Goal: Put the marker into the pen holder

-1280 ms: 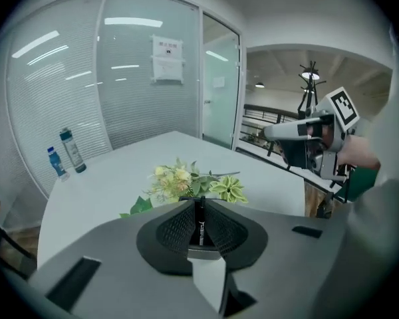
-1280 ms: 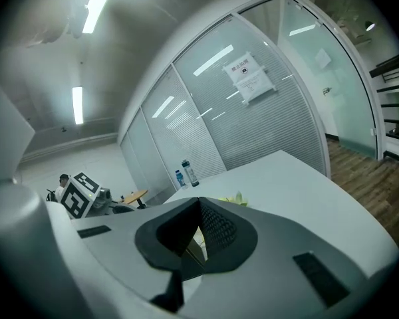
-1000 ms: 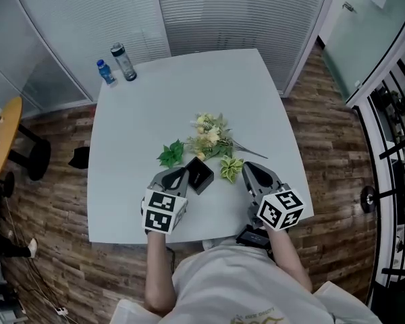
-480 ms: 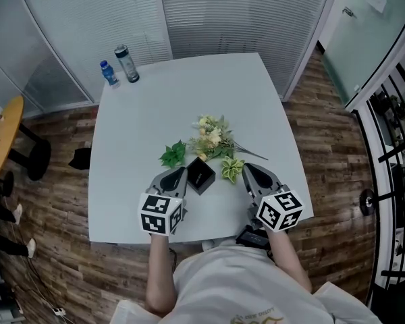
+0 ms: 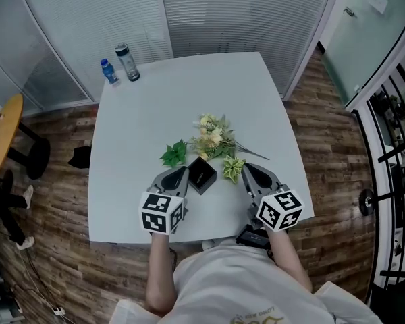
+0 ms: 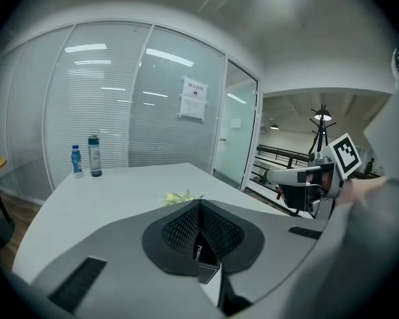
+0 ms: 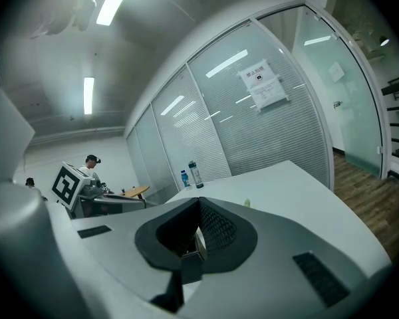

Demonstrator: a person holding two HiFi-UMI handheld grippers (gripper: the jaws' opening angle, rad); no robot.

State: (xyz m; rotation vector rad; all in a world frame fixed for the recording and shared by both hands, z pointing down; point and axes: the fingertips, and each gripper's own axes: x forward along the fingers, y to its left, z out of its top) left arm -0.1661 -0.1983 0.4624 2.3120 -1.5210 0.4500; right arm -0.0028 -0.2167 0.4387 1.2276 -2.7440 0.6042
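Left claw (image 6: 199, 210) is shut, its two dark pads meeting along a line with nothing that I can make out between them. The right claw (image 7: 198, 211) is likewise closed and seems empty. Both are held low over the near edge of the bench (image 5: 142, 113), tips pointing away from the person. The black square box (image 5: 201, 175), which I take to be the pen holder, stands between the two tips, corner-on to the person. It is just beside the left claw's tip, ahead and to its right, and farther from the right claw, so the left hand is the nearer one. Past it lies a spray of artificial flowers (image 5: 212, 139), and two bottles (image 5: 126, 63) stand well apart at the far left corner. I cannot find the marker in any view; the thin dark line trailing right from the flowers looks like a stem. The holder's inside is too dark to read, so the marker may already stand in it, or may lie hidden among the leaves.
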